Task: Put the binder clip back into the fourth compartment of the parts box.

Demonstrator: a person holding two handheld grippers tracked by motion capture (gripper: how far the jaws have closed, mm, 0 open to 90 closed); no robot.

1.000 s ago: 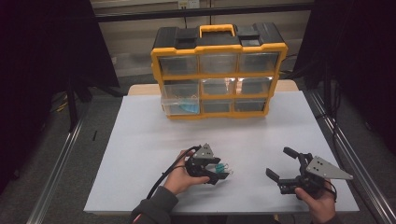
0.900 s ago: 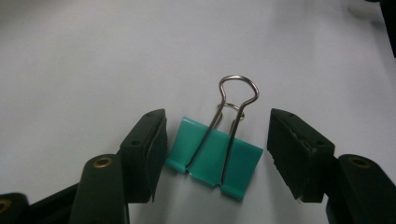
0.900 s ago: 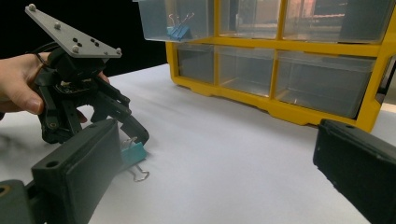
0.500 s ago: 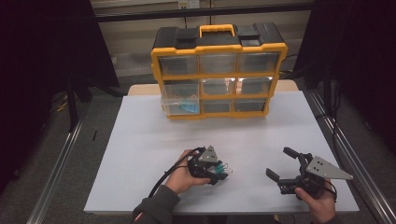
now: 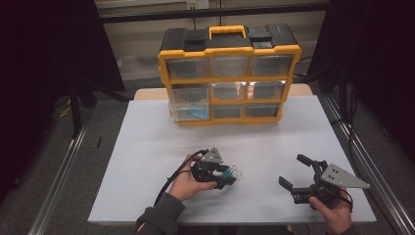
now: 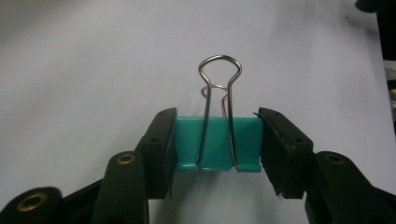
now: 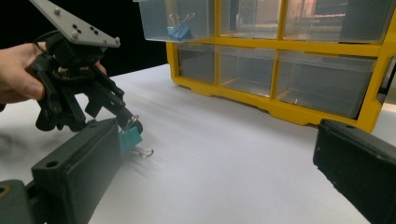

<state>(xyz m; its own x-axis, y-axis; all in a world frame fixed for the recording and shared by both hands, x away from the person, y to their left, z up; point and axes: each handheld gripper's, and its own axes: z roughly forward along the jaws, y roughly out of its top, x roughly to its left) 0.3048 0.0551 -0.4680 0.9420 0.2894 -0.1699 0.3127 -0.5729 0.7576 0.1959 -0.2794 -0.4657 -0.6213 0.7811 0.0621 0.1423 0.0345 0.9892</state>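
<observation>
Across the middle of the high view we see the white table [image 5: 147, 147], and at its upper centre the yellow organizer [image 5: 229, 73] with clear drawers, one drawer [image 5: 188, 108] at its lower left pulled out with a blue clip inside [image 7: 180, 31]. Lower centre, our left gripper [image 5: 227, 177] has just been closing its jaws, and its two black pads now press on both ends of the teal binder clip [image 6: 217, 142], which lies on the table with its wire handles [image 6: 219, 79] pointing away toward the top of the left gripper view. At the lower right of the high view, our right gripper [image 5: 293, 171] hangs above the table with its jaws spread wide and nothing between them. We judge the hold a narrow one: the pads meet only the clip's short smooth ends, so on lifting it could pivot or slide out, and a tighter squeeze might shoot it sideways across the sheet.
</observation>
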